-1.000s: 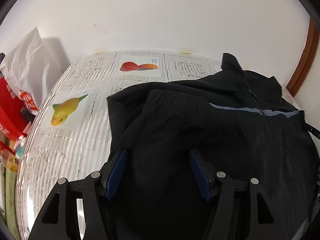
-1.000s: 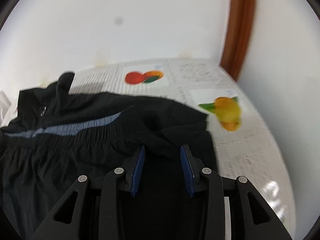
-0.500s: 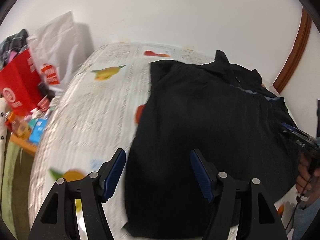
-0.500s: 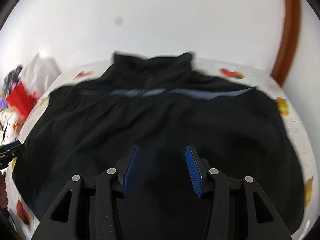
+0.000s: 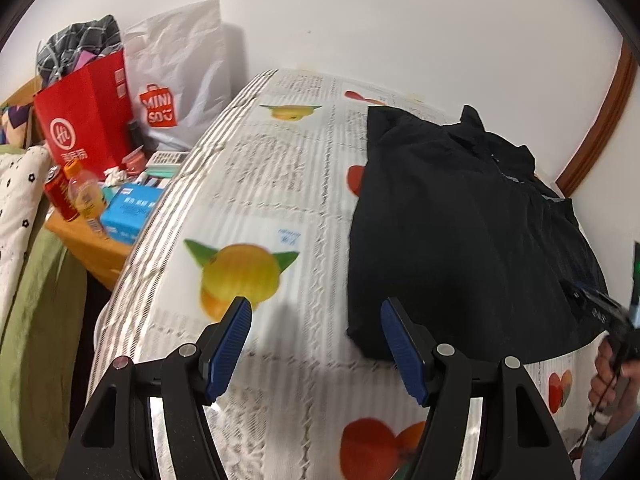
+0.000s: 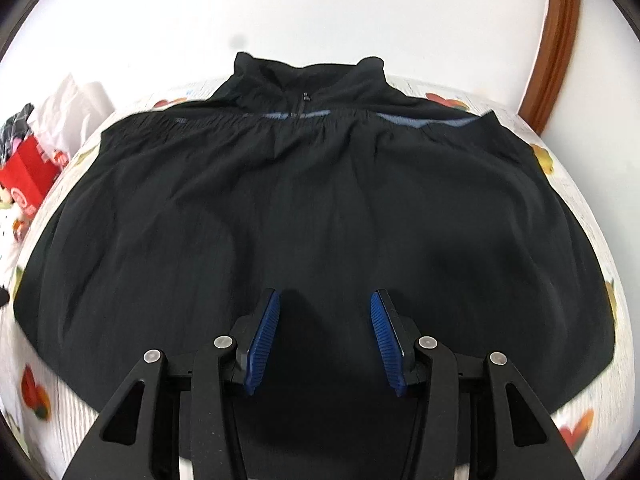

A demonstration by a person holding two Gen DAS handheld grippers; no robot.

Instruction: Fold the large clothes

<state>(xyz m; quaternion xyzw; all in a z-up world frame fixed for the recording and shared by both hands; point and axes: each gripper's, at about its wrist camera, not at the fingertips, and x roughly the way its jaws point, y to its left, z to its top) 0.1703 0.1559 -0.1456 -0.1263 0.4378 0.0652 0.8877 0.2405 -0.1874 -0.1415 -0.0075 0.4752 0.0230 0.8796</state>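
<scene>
A black zip-neck jacket (image 6: 320, 200) with a thin blue chest stripe lies flat on the fruit-print bed cover (image 5: 280, 184), collar toward the wall. My right gripper (image 6: 325, 296) hovers open over the middle of its near hem, nothing between the pads. My left gripper (image 5: 316, 306) is open above bare cover, just left of the jacket's (image 5: 460, 240) near left corner. In the left wrist view the right gripper (image 5: 612, 312) shows at the right edge, with a hand (image 5: 616, 372) holding it.
Left of the bed stands a wooden side table (image 5: 92, 248) crowded with a red bag (image 5: 88, 120), a white shopping bag (image 5: 180, 80), a can, a bottle and a blue box (image 5: 128, 212). A brown wooden frame (image 6: 556, 40) runs up the wall at the right.
Both grippers drew back toward the near edge of the bed. The left slid off the jacket to its left side. The right let go of a fold and opened wider.
</scene>
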